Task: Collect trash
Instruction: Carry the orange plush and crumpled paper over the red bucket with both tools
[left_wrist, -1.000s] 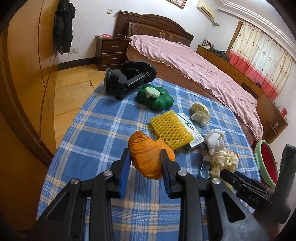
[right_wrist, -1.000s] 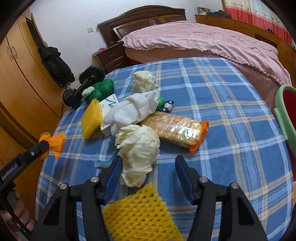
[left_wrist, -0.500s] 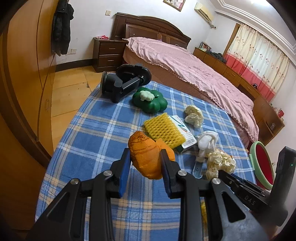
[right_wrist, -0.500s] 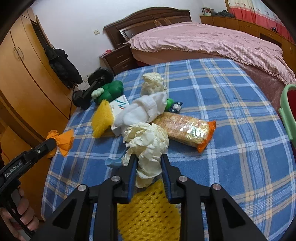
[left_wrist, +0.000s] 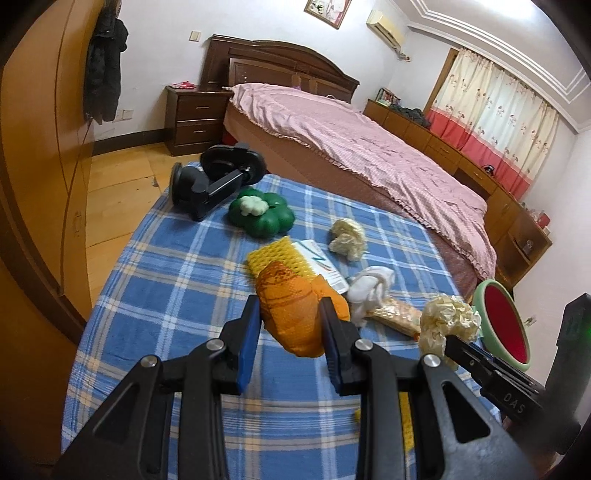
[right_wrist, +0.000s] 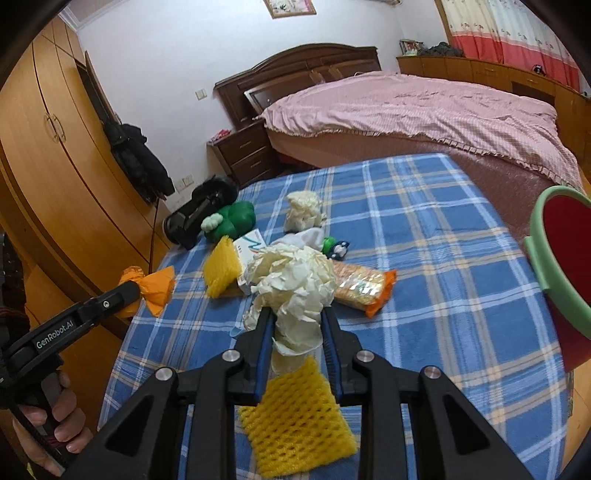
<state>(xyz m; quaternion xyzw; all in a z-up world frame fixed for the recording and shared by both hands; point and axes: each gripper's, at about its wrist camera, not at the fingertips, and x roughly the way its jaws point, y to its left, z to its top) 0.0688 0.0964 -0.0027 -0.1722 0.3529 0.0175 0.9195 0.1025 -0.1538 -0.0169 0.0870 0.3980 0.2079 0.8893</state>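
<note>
While both grippers grip trash, cracker packet (right_wrist: 364, 286) lies beside red bin (right_wrist: 565, 258)

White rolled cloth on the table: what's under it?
The white rolled cloth overlaps one end of the cracker packet and a corner of the white box. Anything else beneath is covered.

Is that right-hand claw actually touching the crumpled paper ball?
Touching. In the right wrist view the right gripper has both blue pads pressed into the crumpled paper ball, which bulges out above them.
</note>
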